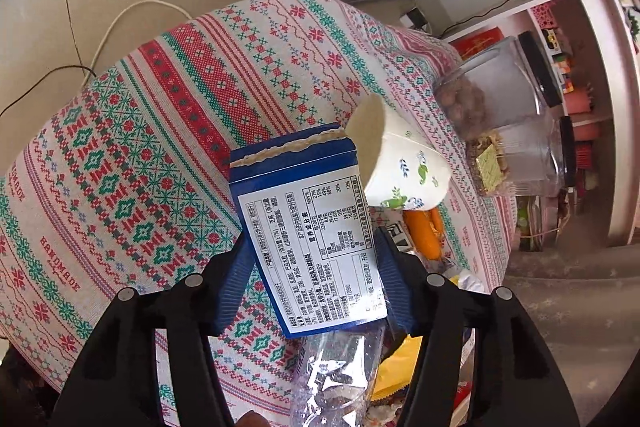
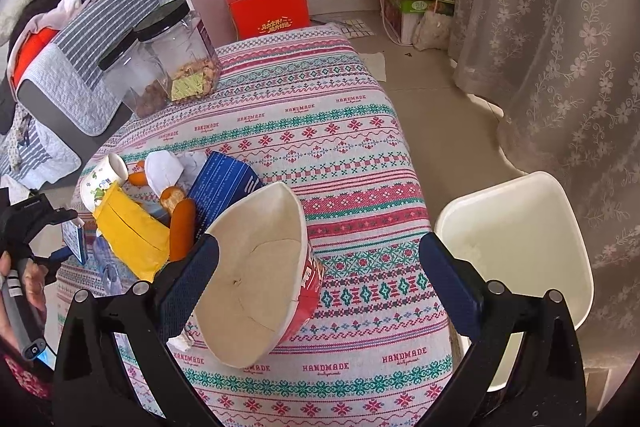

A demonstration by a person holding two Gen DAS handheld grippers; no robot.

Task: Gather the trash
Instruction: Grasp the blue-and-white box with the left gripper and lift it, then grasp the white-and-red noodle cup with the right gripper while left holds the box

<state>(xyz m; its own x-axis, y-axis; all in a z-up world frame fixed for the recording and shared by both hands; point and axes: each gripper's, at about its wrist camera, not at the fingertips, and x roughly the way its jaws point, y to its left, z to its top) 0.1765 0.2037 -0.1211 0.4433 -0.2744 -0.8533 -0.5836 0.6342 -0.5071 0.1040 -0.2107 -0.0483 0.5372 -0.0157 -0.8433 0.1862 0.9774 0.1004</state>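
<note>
On the patterned surface [image 2: 344, 155], trash sits bunched at the near left: yellow packet [image 2: 128, 231], blue carton [image 2: 224, 183], orange peel pieces [image 2: 182, 227], printed paper cup [image 2: 98, 183] lying on its side. White bin [image 2: 520, 239] stands off the right edge, well apart from that pile. Two lidded jars [image 2: 176, 51] at far left hold food, so probably not trash.

Right tool [image 2: 316, 275]: fingers spread wide, gripping nothing. Crushed red paper bowl [image 2: 260, 275] leans against the left finger only; right finger is clear of it.

Left tool [image 1: 308, 263]: closed on a small blue box [image 1: 308, 227] with a printed label, held above the cloth. A crumpled clear wrapper [image 1: 336, 367] lies below it.

Risks, as judged:
- Bowl is flattened and tilted. Closing on it off-centre may push it sideways or make it slip out.
- Bin is beside, not under, the surface edge; an early release drops trash on the floor.
- Small box is pinched near its lower end. It may pivot and fall.
- Reaching into the pile could roll the paper cup off the near edge.
- Jars could be mistaken for trash.
</note>
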